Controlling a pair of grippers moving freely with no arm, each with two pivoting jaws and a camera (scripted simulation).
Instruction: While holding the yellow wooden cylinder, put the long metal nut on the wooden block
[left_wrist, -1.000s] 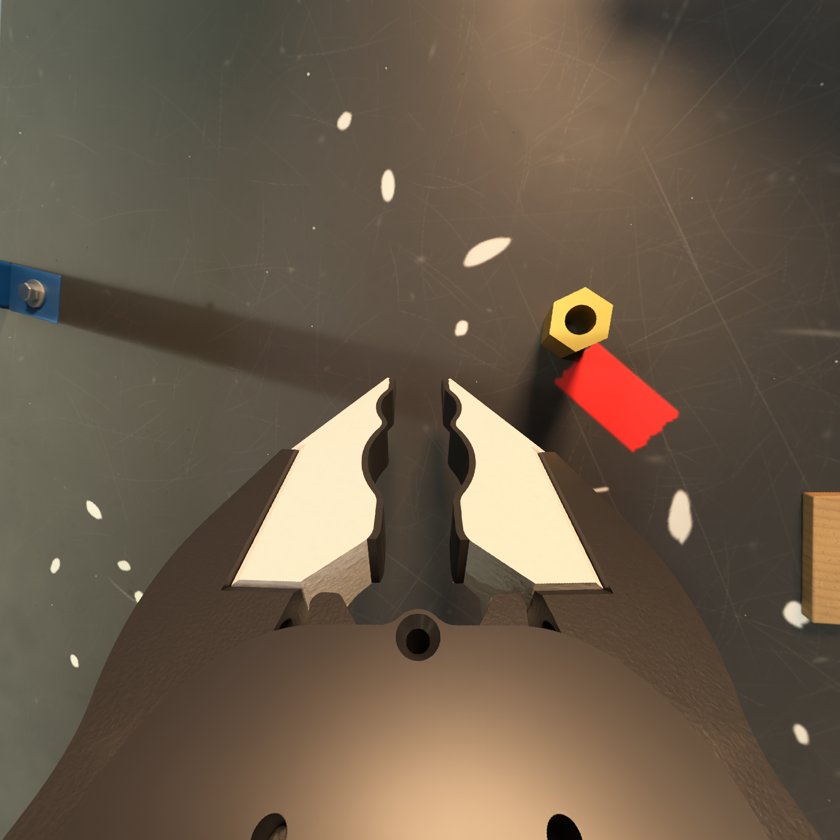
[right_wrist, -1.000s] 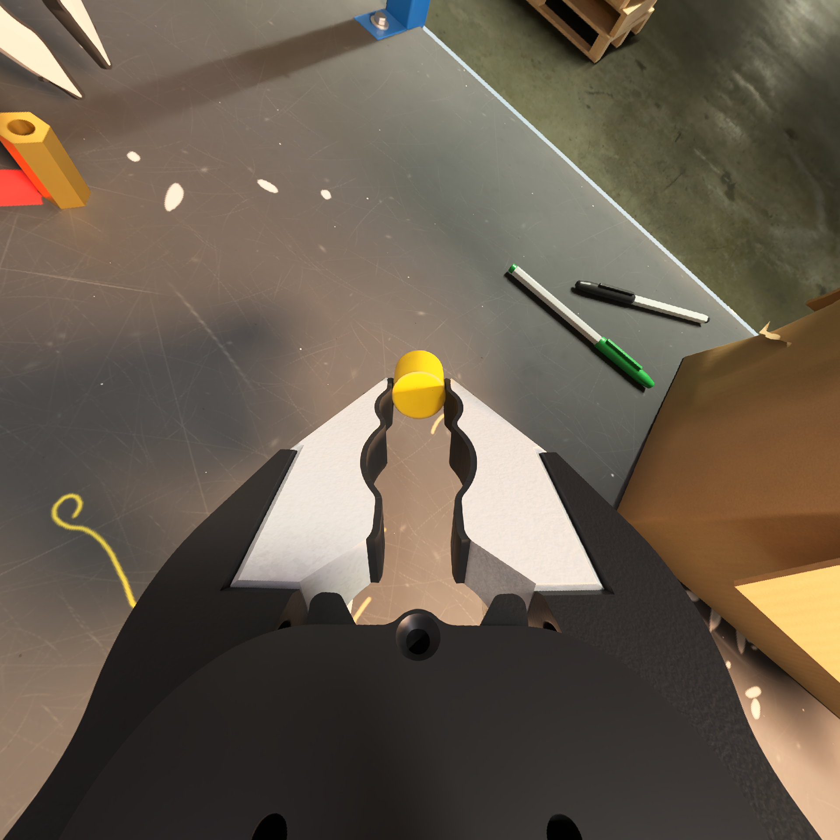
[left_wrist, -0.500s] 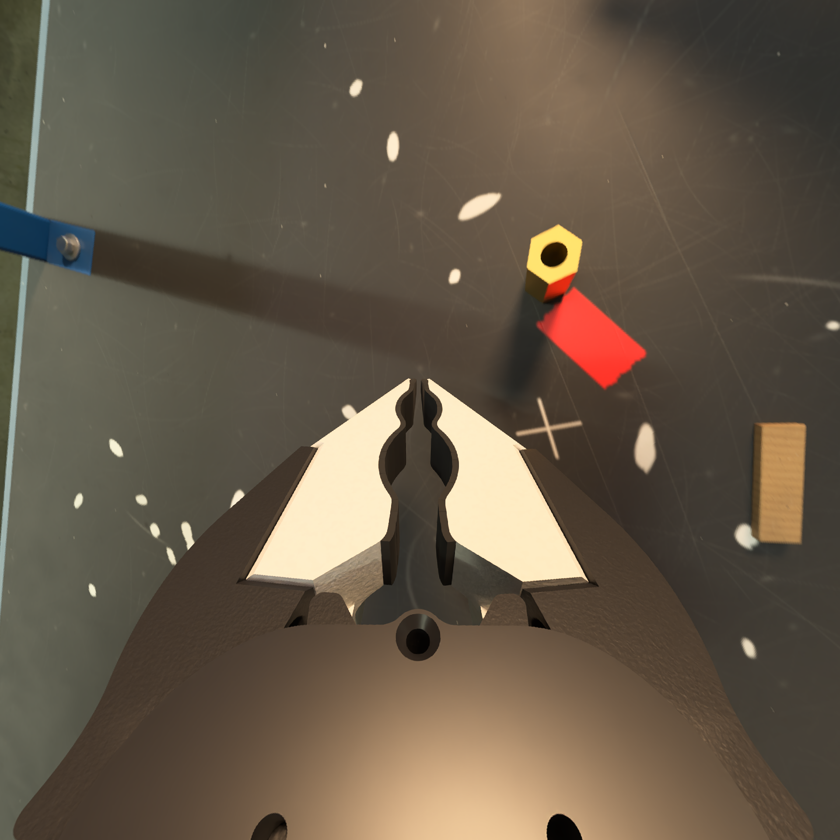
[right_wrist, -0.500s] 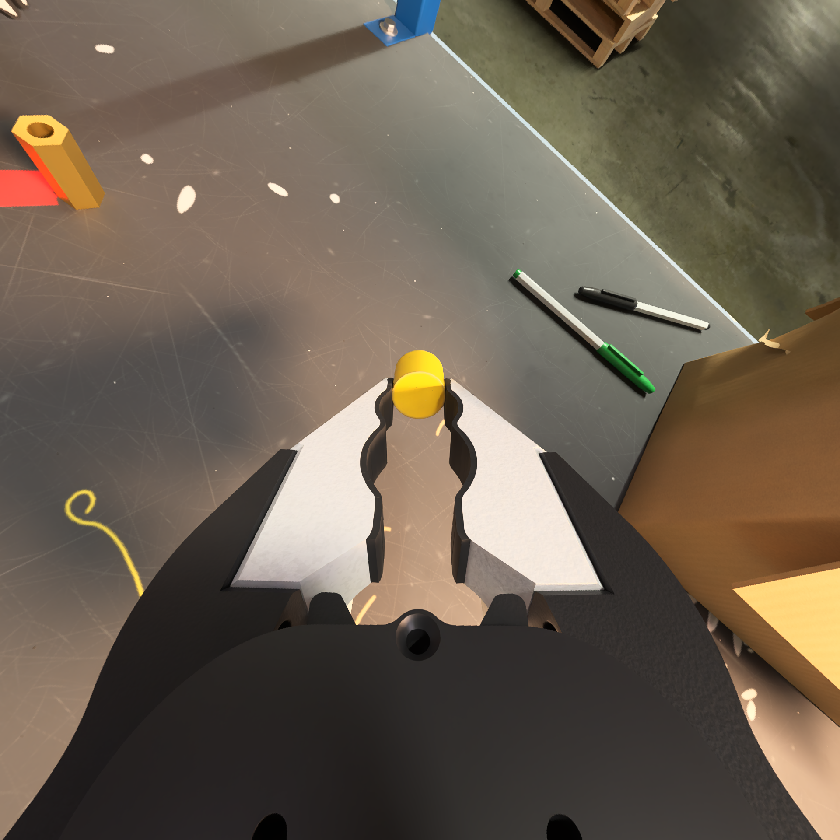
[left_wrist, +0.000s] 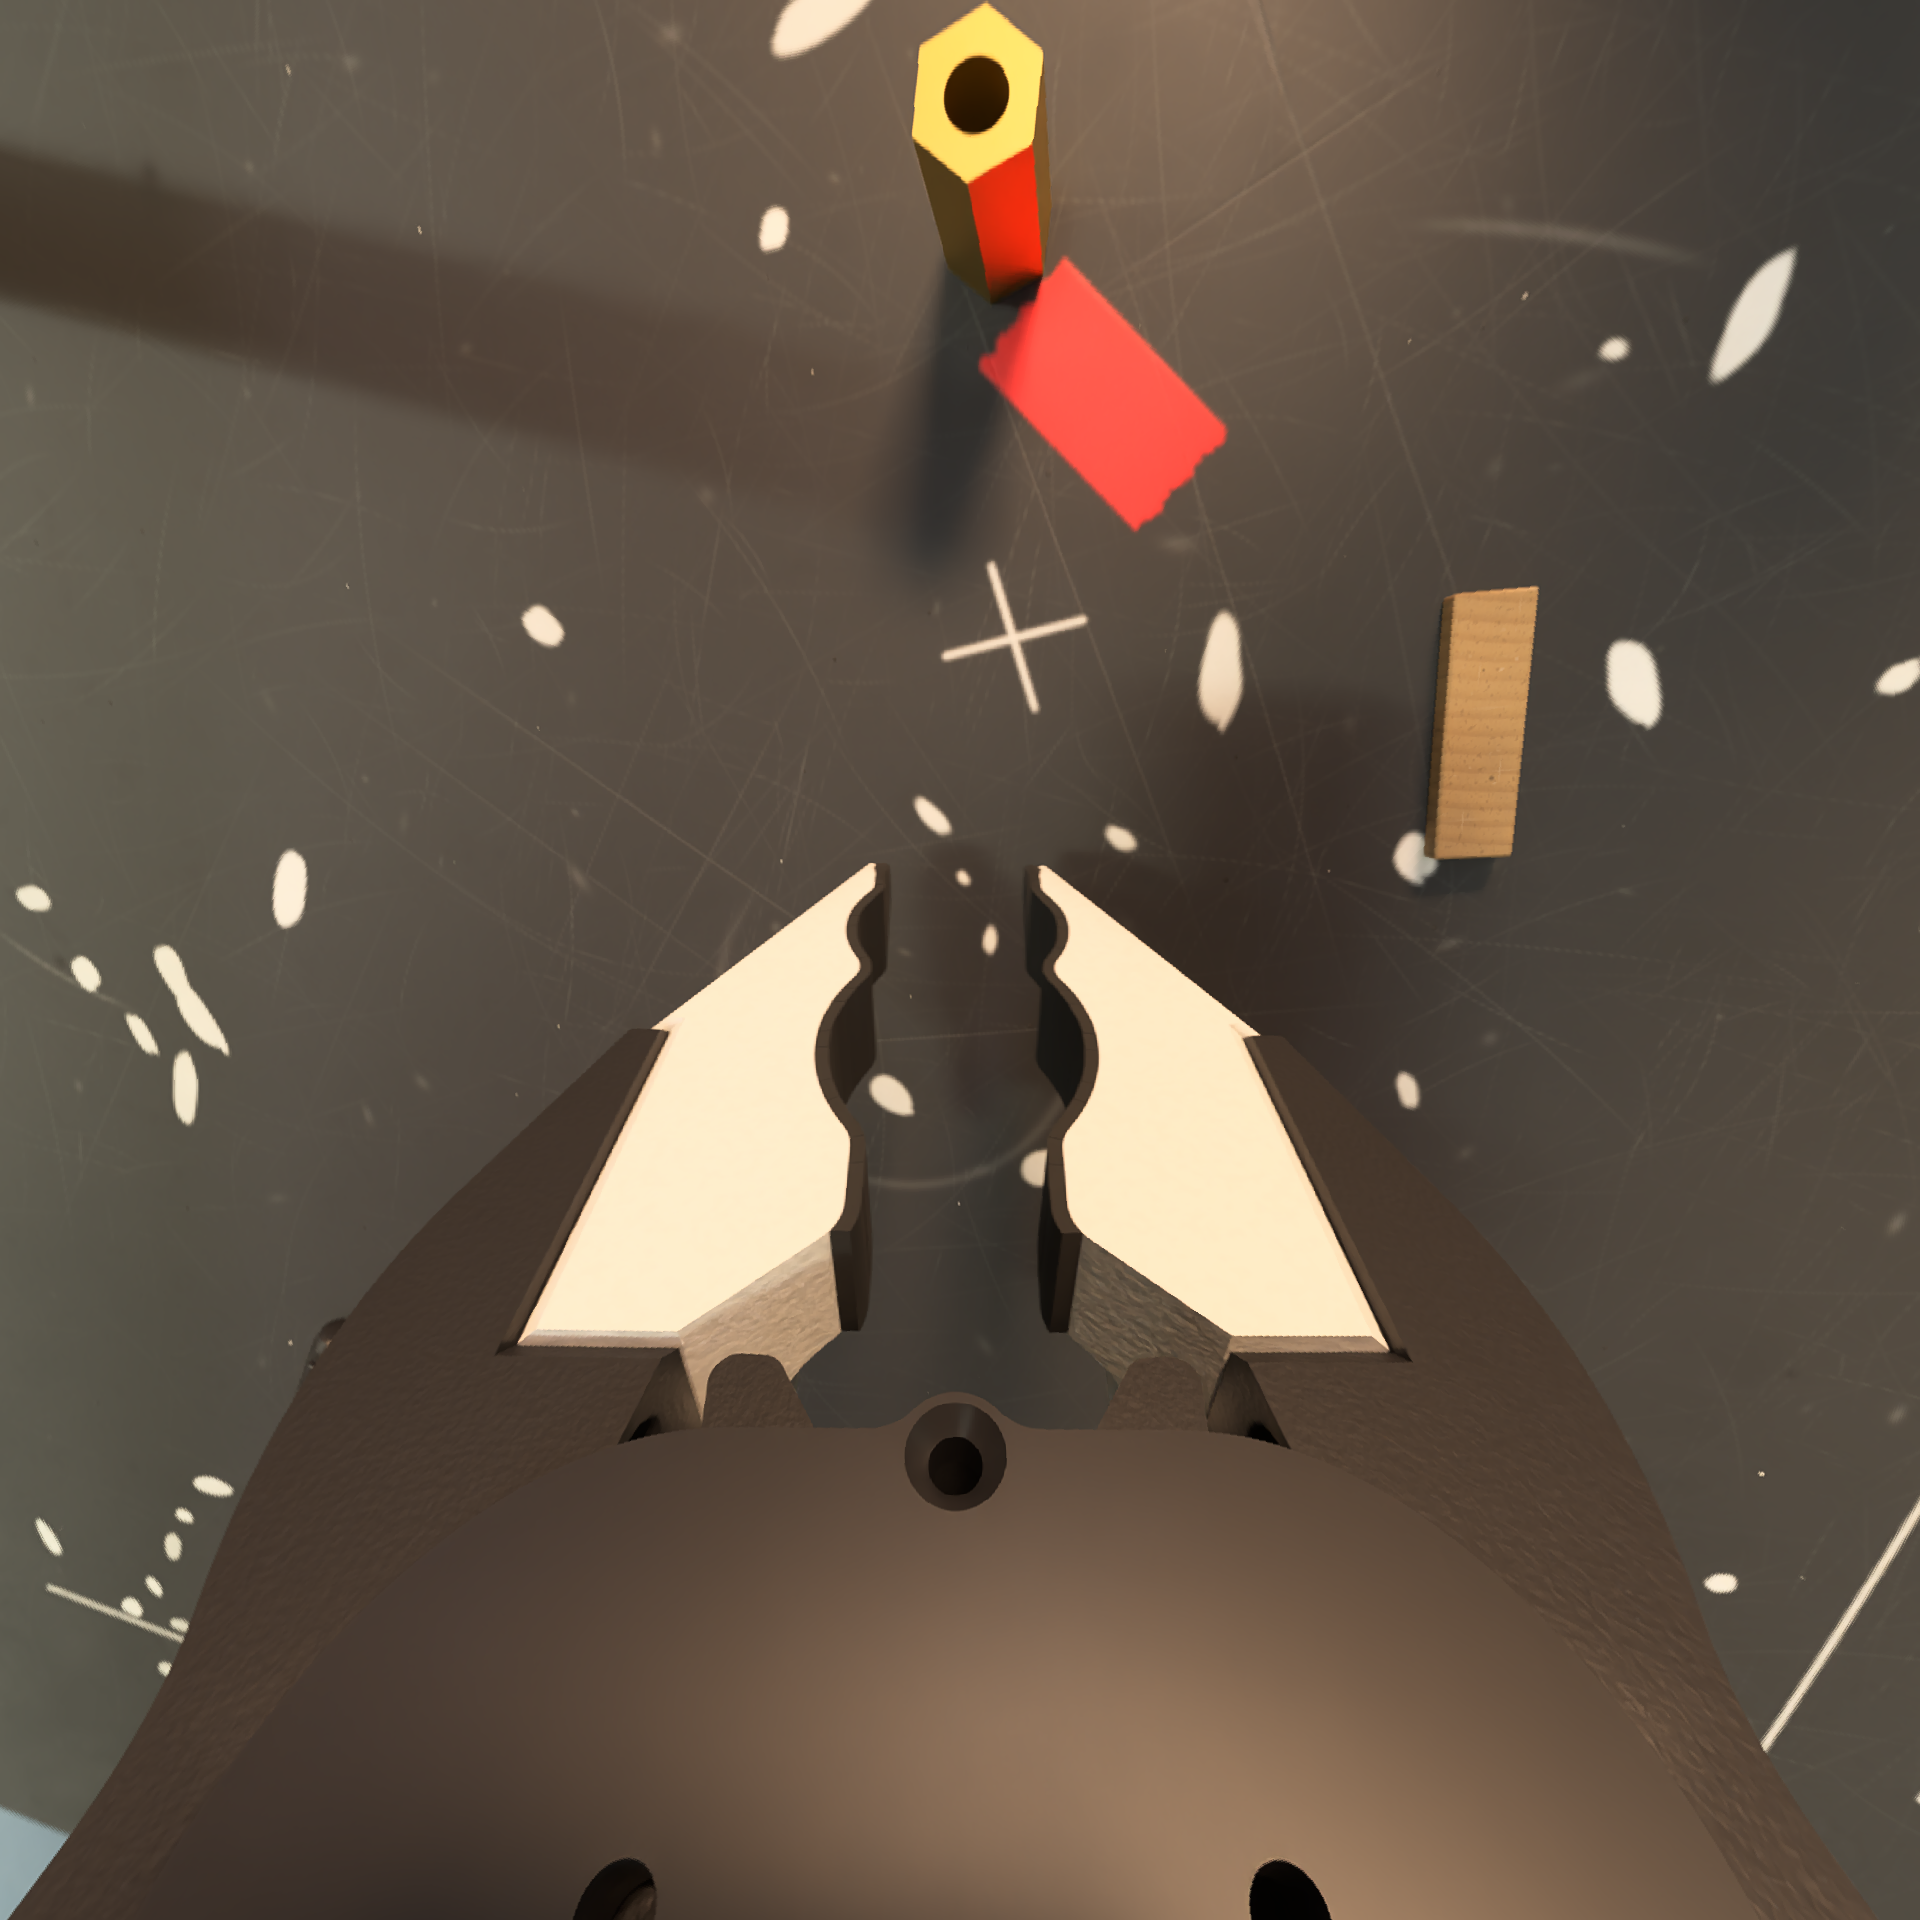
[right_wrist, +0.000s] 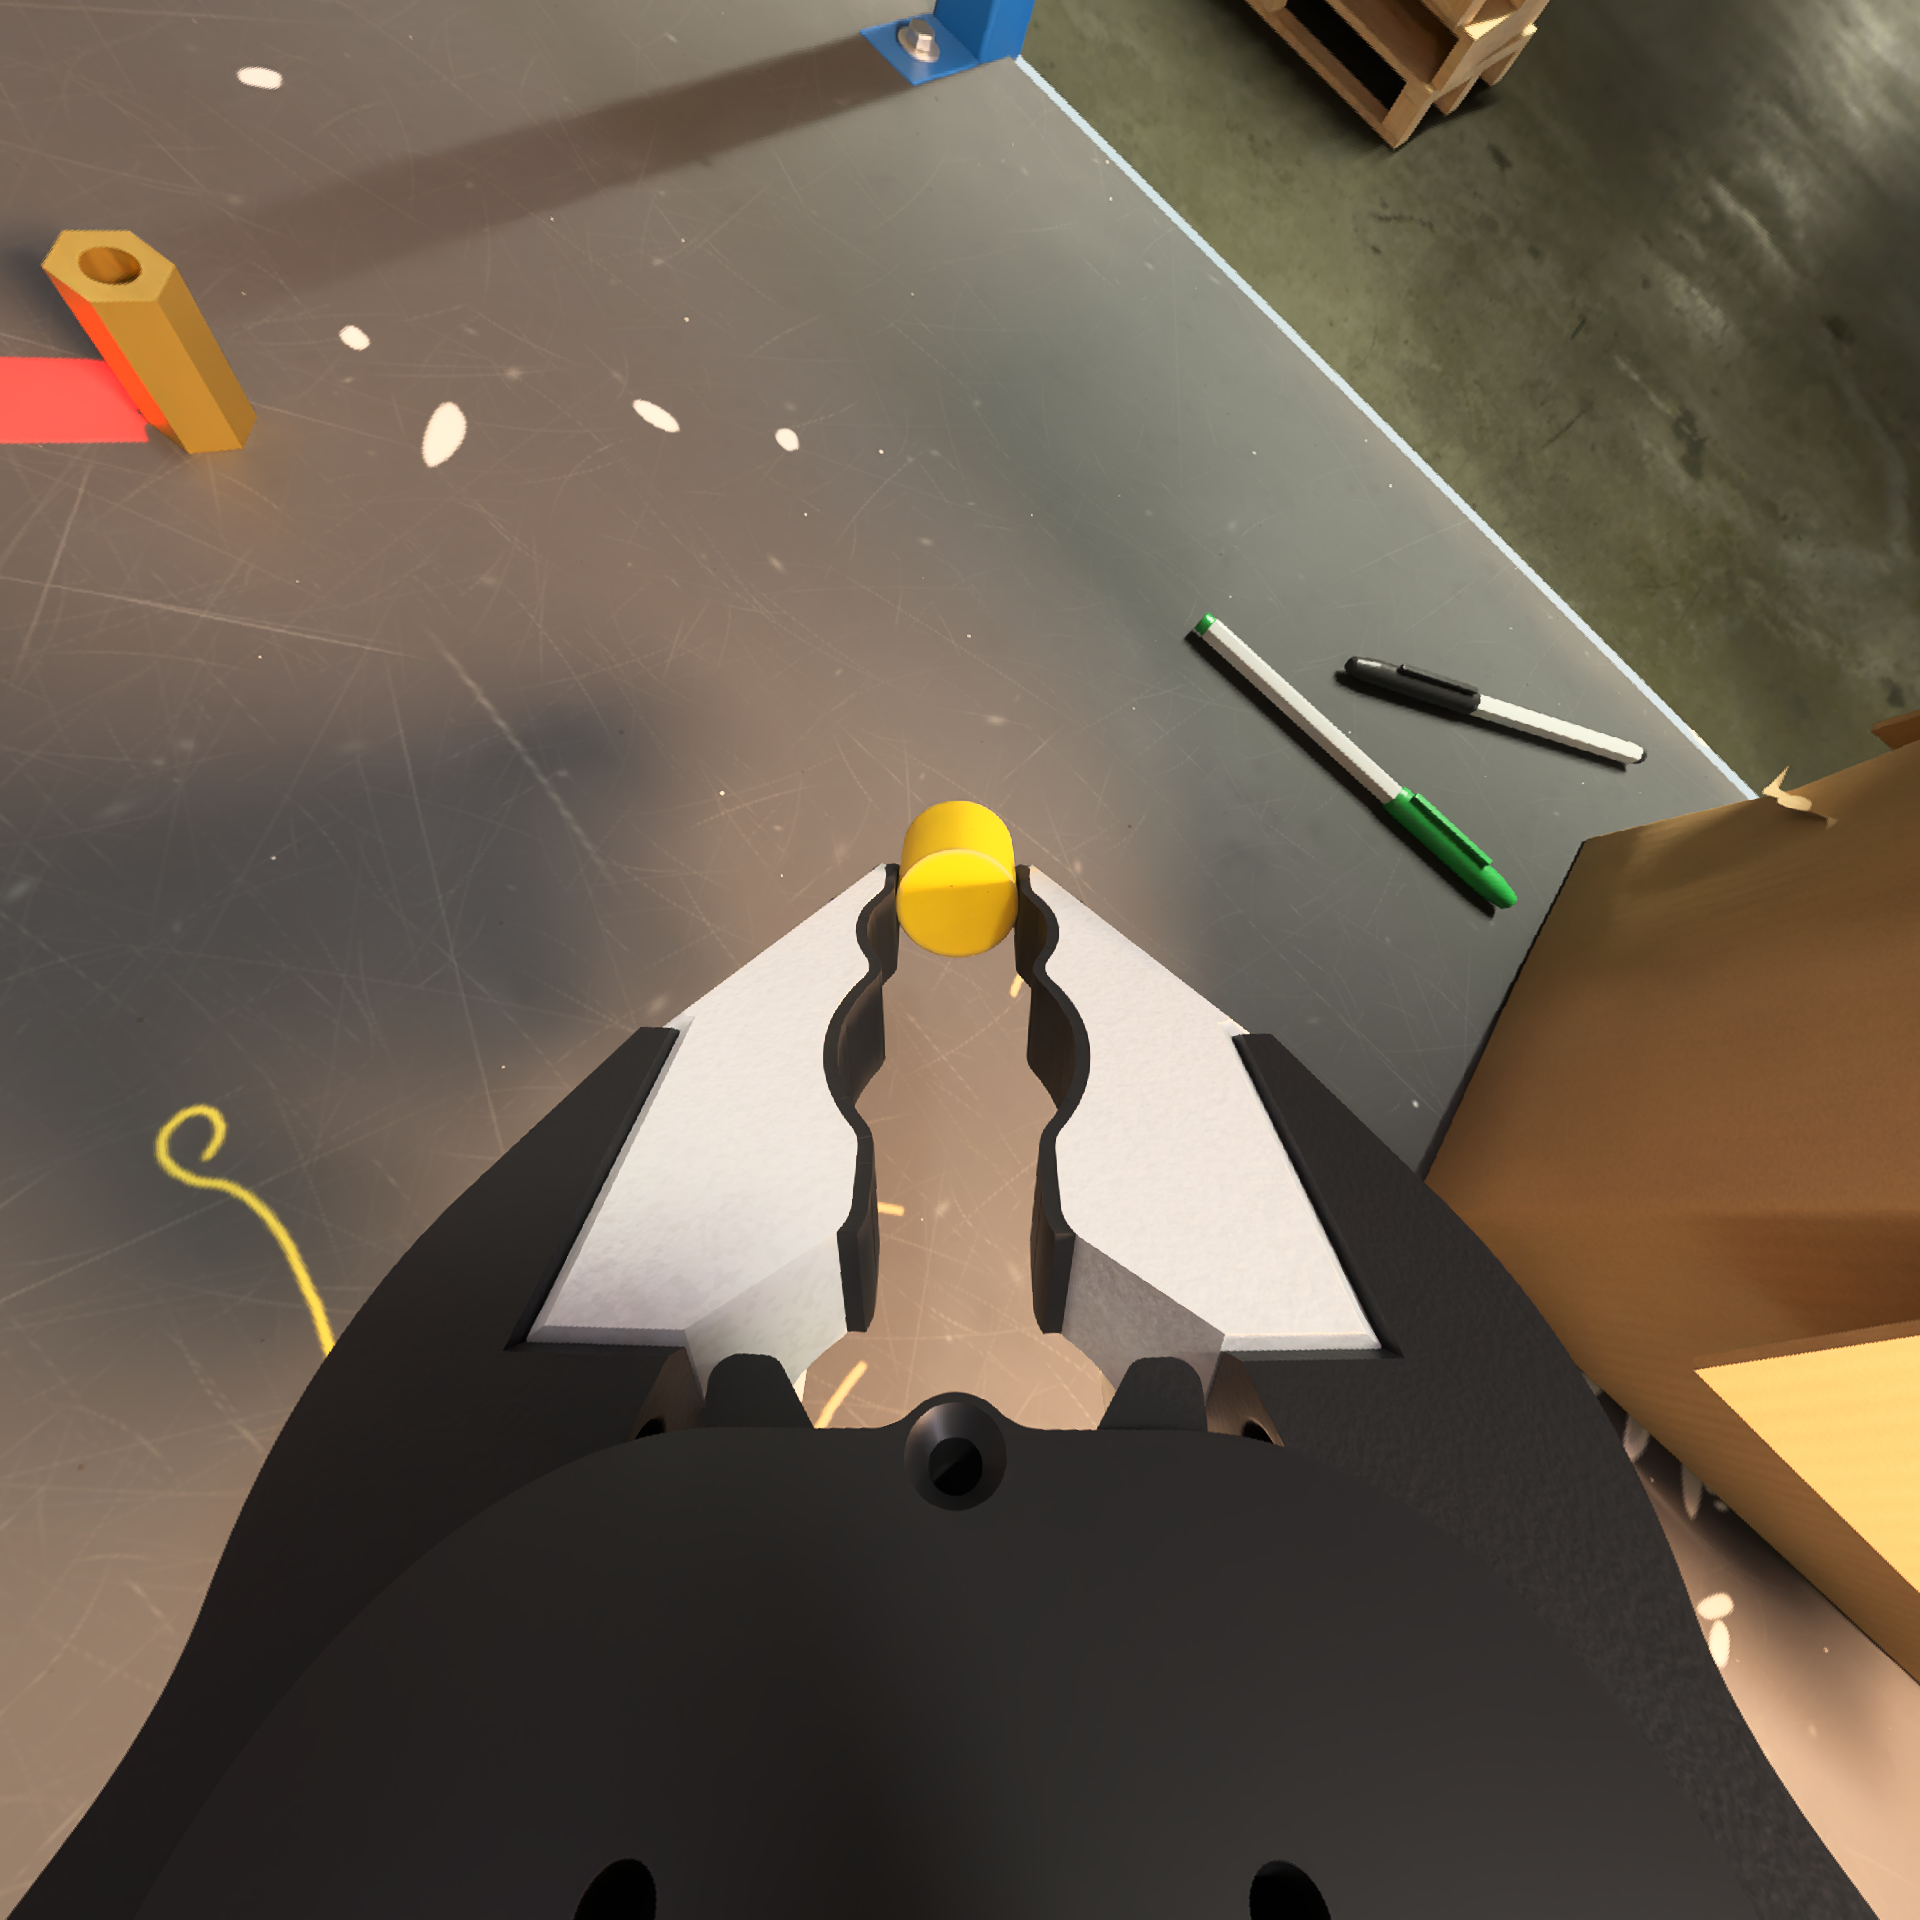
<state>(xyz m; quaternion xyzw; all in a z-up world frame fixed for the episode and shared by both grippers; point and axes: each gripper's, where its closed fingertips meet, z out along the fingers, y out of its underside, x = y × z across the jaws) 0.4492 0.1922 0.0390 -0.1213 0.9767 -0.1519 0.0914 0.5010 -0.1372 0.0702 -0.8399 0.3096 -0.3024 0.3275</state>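
Note:
The long brass-coloured hex nut stands upright on the dark table, straight ahead of my left gripper, which is open, empty and well short of it. The small wooden block lies flat to the right, ahead of the left gripper. My right gripper is shut on the yellow wooden cylinder, held at the fingertips above the table. The nut also shows in the right wrist view, far to the upper left.
A red tape patch lies just right of the nut; a white cross mark is nearer. Two markers lie by the table's right edge. A cardboard box stands at right. A blue bracket sits at the far corner.
My left gripper closed half a second ago and has opened again; it has pulled back, so the nut and block sit farther ahead. The right gripper keeps hold of the cylinder, barely moved.

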